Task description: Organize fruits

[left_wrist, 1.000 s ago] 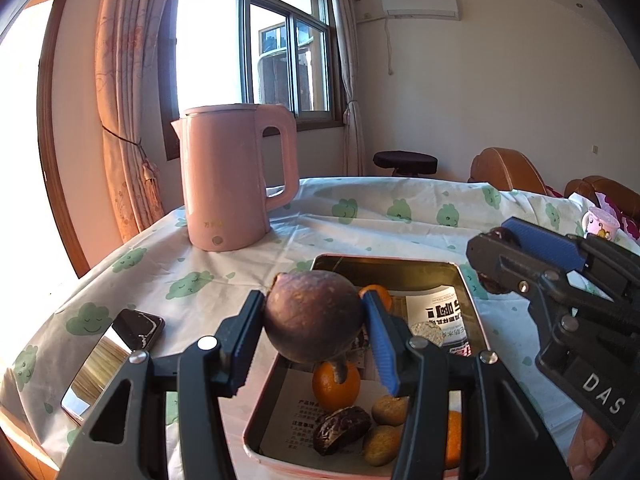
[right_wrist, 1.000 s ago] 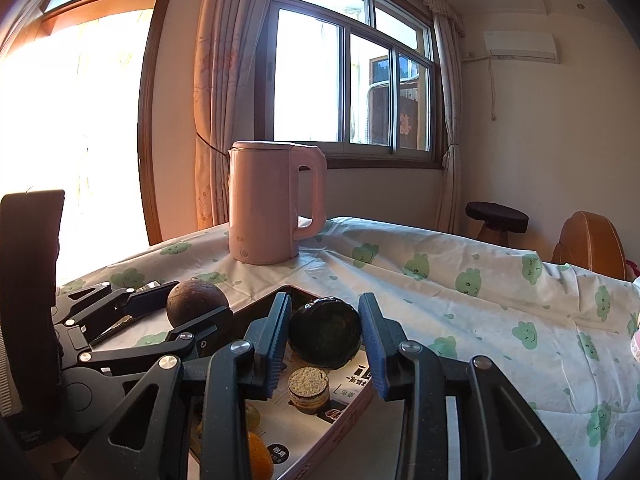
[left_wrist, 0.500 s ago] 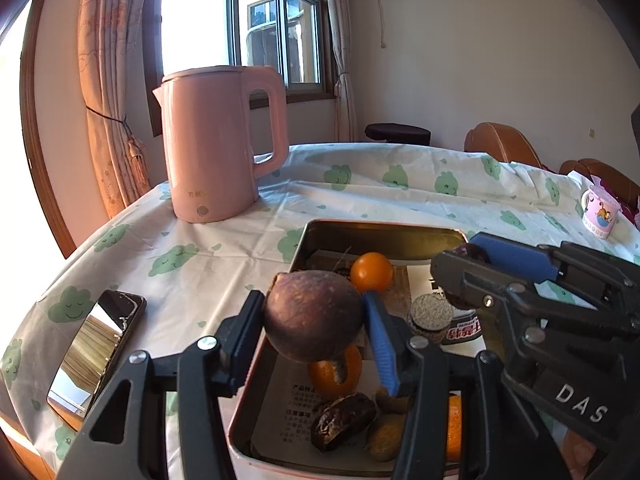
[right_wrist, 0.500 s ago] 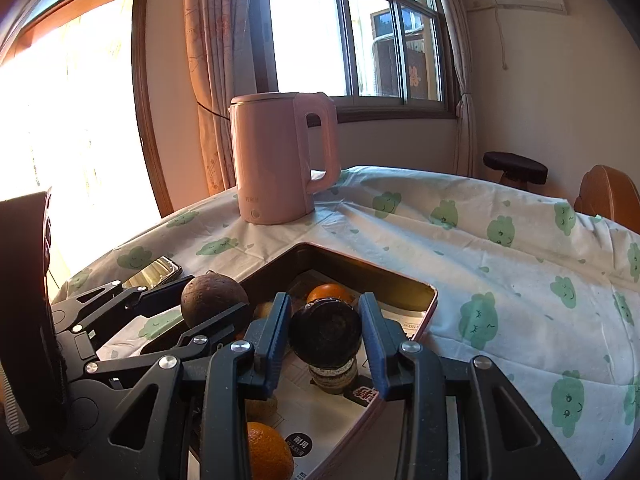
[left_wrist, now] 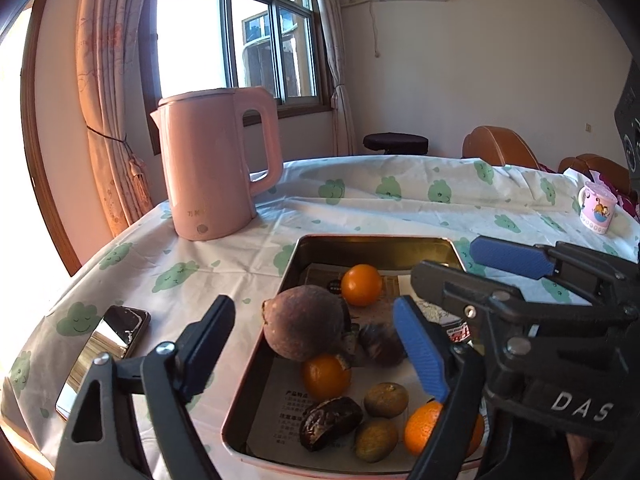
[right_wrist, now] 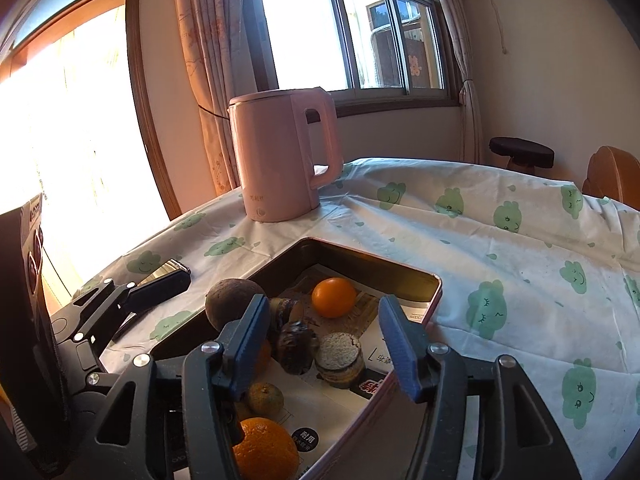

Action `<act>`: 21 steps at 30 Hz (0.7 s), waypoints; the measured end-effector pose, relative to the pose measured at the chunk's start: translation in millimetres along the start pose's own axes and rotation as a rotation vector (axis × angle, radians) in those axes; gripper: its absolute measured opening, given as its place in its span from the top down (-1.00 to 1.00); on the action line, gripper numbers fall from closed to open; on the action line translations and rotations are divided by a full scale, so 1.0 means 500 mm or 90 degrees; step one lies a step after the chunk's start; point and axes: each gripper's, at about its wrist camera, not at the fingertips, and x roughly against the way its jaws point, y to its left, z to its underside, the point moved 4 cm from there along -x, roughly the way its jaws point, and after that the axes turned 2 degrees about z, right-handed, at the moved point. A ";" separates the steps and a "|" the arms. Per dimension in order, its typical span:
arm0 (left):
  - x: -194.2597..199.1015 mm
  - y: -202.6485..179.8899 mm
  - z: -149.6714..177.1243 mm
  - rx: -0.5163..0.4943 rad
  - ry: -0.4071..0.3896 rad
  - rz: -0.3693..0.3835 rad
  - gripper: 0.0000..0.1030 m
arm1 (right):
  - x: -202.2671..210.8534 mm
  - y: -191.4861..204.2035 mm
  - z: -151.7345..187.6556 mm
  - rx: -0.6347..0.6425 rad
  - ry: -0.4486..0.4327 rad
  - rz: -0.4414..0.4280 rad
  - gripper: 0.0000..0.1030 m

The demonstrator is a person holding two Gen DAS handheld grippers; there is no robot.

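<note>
**Inspector:** State of your left tongs?

**Me:** My left tongs (left_wrist: 314, 336) stand wide; the jaws have just been opening. The brown round fruit (left_wrist: 304, 322) sits between them, clear of both pads, over the left rim of the metal tray (left_wrist: 376, 242) and against an orange (left_wrist: 326, 376) beneath it. Whether anything else bears it, I cannot tell.

**Inspector:** And the right?

**Me:** My right tongs (right_wrist: 322, 340) are parted about halfway, jaws likewise just opening. Nothing is pressed between them. A dark wrinkled fruit (right_wrist: 298, 346) and a round biscuit-topped piece (right_wrist: 340, 354) lie on the tray's paper lining just beyond the pads.

**Inspector:** Other contents?

**Me:** A second orange (left_wrist: 361, 284) toward the tray's far end; two greenish citrus (left_wrist: 386, 400), a dark dried fruit (left_wrist: 330, 422) and another orange (left_wrist: 424, 428) at the near end.

**Inspector:** The table?

**Me:** A pink kettle (left_wrist: 212, 164) beyond the tray toward the far left edge, a phone (left_wrist: 102, 356) at the left edge, a small cup (left_wrist: 596, 208) at the far right.
</note>
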 end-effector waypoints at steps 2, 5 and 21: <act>0.013 0.001 -0.005 0.004 -0.021 -0.004 -0.87 | 0.017 -0.013 -0.005 -0.010 -0.019 0.012 -0.27; 0.027 0.005 -0.013 0.018 -0.041 0.002 -0.88 | 0.043 -0.033 -0.011 -0.020 -0.047 0.043 -0.37; 0.046 -0.007 -0.013 0.046 -0.072 0.005 -0.90 | 0.106 -0.073 -0.007 -0.006 -0.095 0.117 -0.45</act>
